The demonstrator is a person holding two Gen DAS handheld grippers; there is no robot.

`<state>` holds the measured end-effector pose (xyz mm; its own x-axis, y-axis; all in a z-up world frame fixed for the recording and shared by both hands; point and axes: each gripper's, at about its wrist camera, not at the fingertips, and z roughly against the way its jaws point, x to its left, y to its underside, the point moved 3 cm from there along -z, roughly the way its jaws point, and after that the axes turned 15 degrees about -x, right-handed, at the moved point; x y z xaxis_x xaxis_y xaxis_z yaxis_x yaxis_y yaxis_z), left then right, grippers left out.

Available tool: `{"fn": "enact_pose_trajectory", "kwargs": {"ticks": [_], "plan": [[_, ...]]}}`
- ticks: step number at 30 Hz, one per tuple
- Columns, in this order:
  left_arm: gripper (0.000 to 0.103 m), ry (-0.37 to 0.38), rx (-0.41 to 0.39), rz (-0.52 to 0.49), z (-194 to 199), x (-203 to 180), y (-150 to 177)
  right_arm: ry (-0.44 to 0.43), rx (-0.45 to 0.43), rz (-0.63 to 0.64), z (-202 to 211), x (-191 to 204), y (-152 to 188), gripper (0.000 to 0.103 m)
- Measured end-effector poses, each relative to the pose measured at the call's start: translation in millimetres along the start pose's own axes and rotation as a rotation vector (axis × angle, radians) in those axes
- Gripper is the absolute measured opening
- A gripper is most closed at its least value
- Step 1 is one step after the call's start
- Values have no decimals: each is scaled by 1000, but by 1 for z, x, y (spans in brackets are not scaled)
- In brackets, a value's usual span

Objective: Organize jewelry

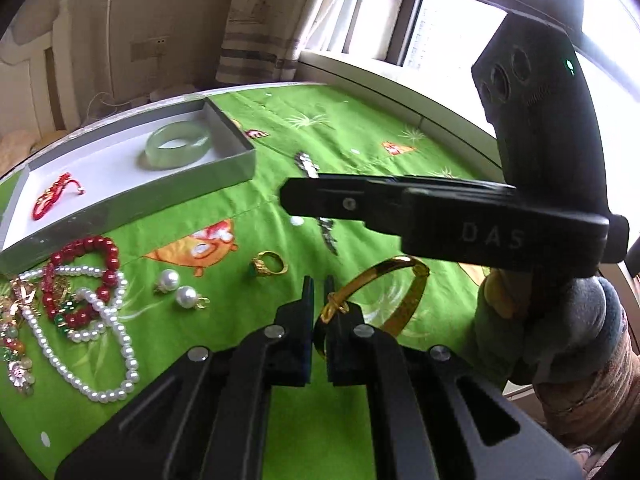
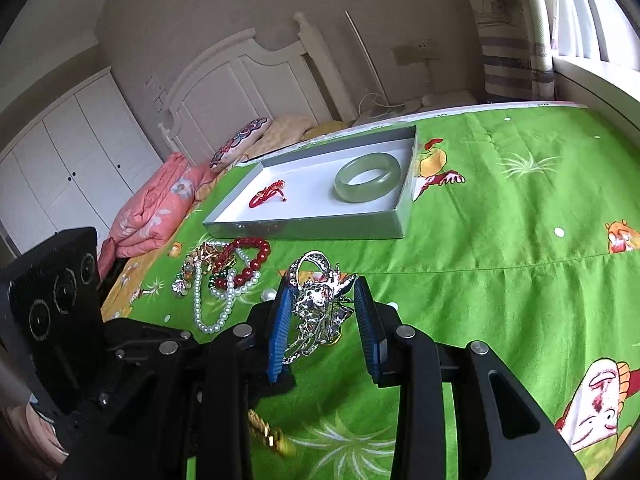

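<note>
A: Left gripper (image 1: pixel 319 286): jaws drawn together on the rim of the gold bangle (image 1: pixel 400 292). Near end of the band sits between the pads; the rest arcs away to the right and ahead, open hoop tilted, far edge up off the cloth (image 1: pixel 280 128).

B: Right gripper (image 2: pixel 322 300)?

A: Jaws partly apart, silver chain (image 2: pixel 320 308) bunched between them, left pad touching it. Cannot tell if the right pad bears on it. The chain's long axis runs along the fingers, away from the camera.

B: Step in hand?

A: Pick-up, I judge. Bangle clamped, not yet carried. Tray (image 1: pixel 236 168) lies ahead and left of the left gripper, well apart; jade bangle (image 1: pixel 178 150) and red cord (image 1: pixel 54 196) already inside.

B: Next move?

A: Lift clear, swing left and forward over the tray wall, set the hoop flat on bare floor between cord and jade. Thin rim grip; it may pivot.

B: Left over?

A: Gold ring (image 1: pixel 270 266) just ahead, pearl earrings (image 1: pixel 178 288) and beads (image 1: pixel 84 300) farther left.
</note>
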<state>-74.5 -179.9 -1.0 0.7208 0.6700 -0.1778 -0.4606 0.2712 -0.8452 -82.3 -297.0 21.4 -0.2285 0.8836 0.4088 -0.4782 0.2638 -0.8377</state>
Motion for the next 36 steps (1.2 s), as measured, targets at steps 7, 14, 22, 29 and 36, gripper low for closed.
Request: {"fn": "enact_pose_trajectory", "kwargs": {"ticks": [7,14,22,29,36], "plan": [[5,-81,-11,13,10,19,-2,10,6,13,-3,2,1,33],[5,-186,-23,-8,22,32,-4,33,19,45,-7,8,4,33],[5,-244,-44,19,33,52,-12,69,35,56,-12,8,3,33],[5,-265,-67,57,39,70,-28,69,35,91,-24,22,-11,33],[5,-286,-97,161,44,107,-55,59,37,148,-48,39,-29,33]]}}
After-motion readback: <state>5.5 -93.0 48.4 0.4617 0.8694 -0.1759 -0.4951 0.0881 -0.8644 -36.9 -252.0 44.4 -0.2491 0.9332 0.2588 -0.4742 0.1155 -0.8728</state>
